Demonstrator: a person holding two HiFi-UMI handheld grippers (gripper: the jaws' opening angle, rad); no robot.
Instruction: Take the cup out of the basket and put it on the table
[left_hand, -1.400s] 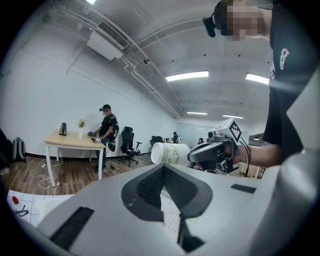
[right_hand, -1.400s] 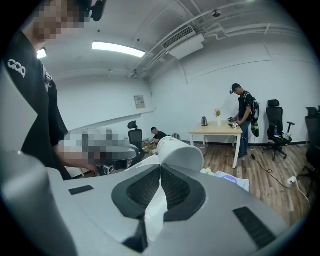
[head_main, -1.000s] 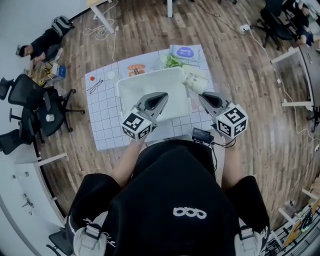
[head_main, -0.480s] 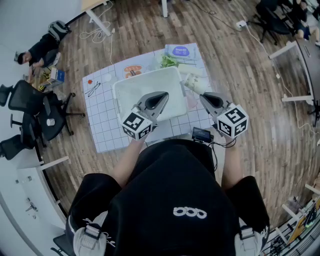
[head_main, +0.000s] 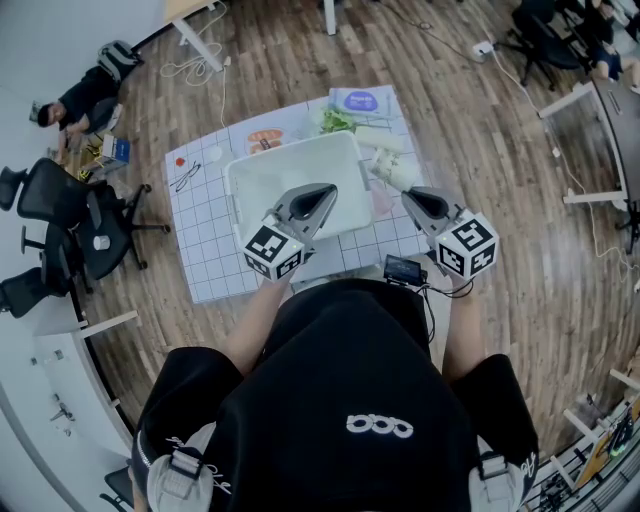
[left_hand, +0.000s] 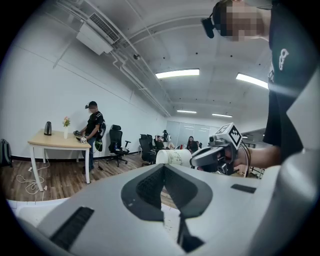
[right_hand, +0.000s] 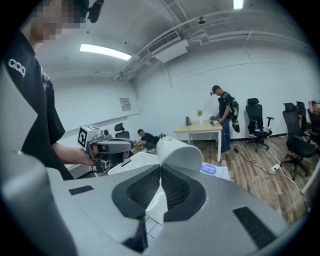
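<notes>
The white paper cup (head_main: 393, 170) hangs tilted on its side just past the right rim of the white basket (head_main: 285, 175), above the gridded table mat. My right gripper (head_main: 408, 193) is shut on the cup's rim; in the right gripper view the cup (right_hand: 179, 152) sticks out beyond the pads, with its wall pinched between them. My left gripper (head_main: 325, 190) hovers over the basket's near right part, shut with nothing in it. From the left gripper view, the cup (left_hand: 172, 157) and the right gripper (left_hand: 215, 155) show off to the right.
The gridded mat (head_main: 210, 240) covers the small table. Snack packets (head_main: 357, 103) and a green item (head_main: 340, 122) lie at its far edge, and a black device (head_main: 405, 268) at the near edge. Office chairs (head_main: 90, 215) stand to the left on the wooden floor.
My right gripper has shifted a little to the right with the cup, away from the basket. The left gripper has stayed where it was.
</notes>
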